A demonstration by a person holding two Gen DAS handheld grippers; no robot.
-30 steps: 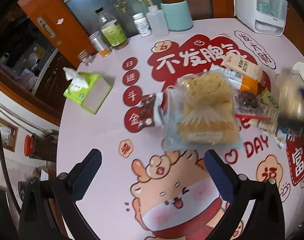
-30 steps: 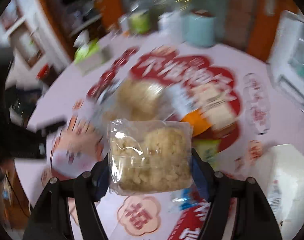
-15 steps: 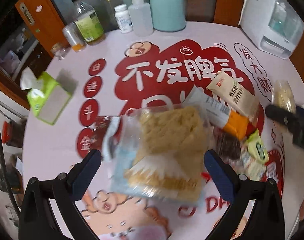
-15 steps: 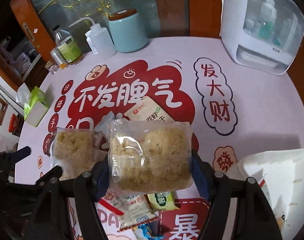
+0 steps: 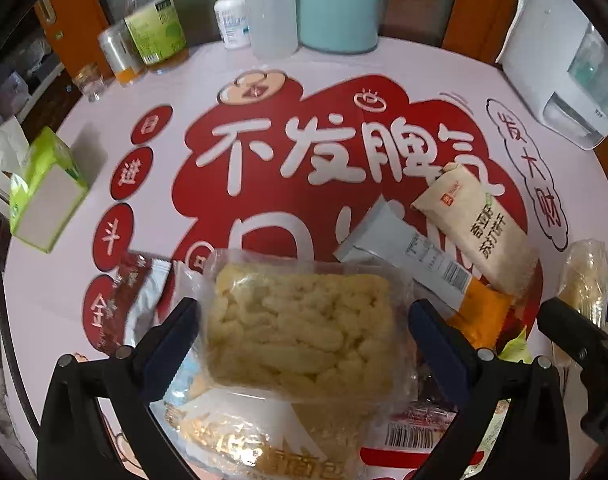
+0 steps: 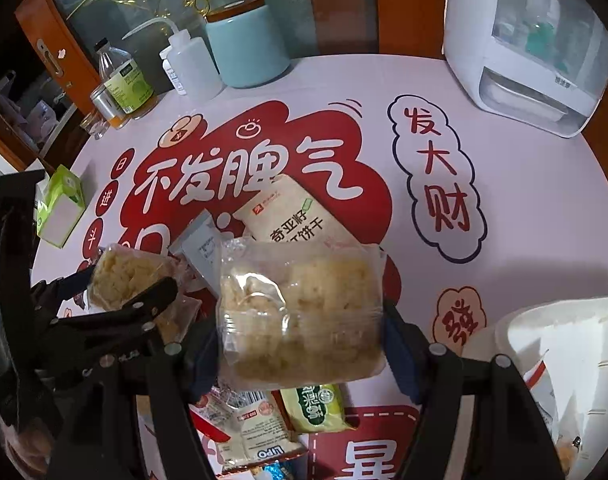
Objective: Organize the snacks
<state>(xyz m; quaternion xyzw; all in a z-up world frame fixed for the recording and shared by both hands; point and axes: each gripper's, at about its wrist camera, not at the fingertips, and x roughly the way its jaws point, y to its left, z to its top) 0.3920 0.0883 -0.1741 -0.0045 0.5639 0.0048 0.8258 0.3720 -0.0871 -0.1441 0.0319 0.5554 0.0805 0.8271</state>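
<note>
My left gripper (image 5: 302, 320) is shut on a clear-wrapped pale rice-puff cake (image 5: 300, 328) and holds it above a pile of snacks. My right gripper (image 6: 300, 328) is shut on a like rice-puff cake (image 6: 300, 312), lifted over the table. Each gripper shows in the other's view: the right one at the right edge (image 5: 575, 312), the left one at the left (image 6: 132, 292). On the table lie a cream cracker pack (image 5: 479, 236), a grey-and-orange pack (image 5: 411, 260), a dark red pack (image 5: 124, 300), a green pack (image 6: 315, 408) and a LIPO pack (image 6: 256, 436).
A white bin or bag (image 6: 563, 364) stands at the right front. A green tissue box (image 5: 44, 196) sits at the left. Bottles (image 5: 156, 28), a teal canister (image 5: 337, 4) and a white appliance (image 5: 559, 64) line the back of the round printed table (image 5: 152, 92).
My left gripper came down over the pile and closed on a rice-puff cake, now lifted. My right gripper swung right with its cake and now holds steady.
</note>
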